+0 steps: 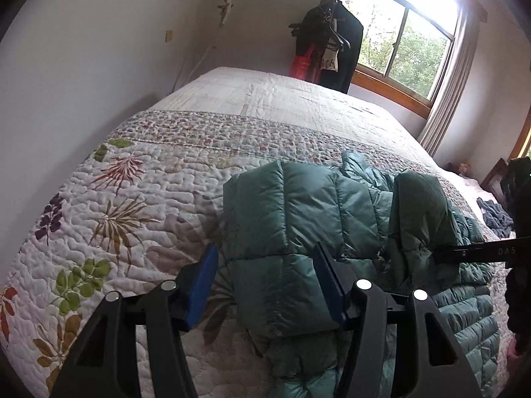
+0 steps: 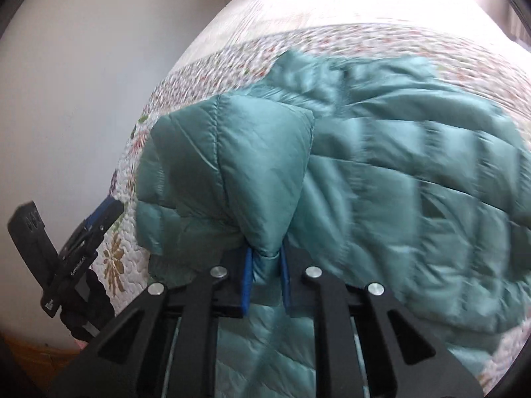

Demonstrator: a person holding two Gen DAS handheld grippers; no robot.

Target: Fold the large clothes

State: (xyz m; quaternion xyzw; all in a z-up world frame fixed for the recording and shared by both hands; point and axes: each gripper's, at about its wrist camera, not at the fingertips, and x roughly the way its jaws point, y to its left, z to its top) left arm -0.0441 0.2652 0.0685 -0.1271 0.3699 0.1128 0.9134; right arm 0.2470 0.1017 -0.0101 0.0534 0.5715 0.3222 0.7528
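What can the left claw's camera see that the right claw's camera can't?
Only the left wrist view shows the window, the dark clothes hanging on a rack, and the left claw open over the jacket. Only the right wrist view shows the right claw pinching a fold of the jacket between its blue pads. Both show the teal puffy jacket lying on the flowered quilt.

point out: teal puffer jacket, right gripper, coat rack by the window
teal puffer jacket (image 1: 308,212): left wrist view, on a folded quilted panel.
right gripper (image 2: 265,265): right wrist view, midway between the blue pads, shut on a jacket fold.
coat rack (image 1: 332,26): left wrist view, on the hung dark clothes.
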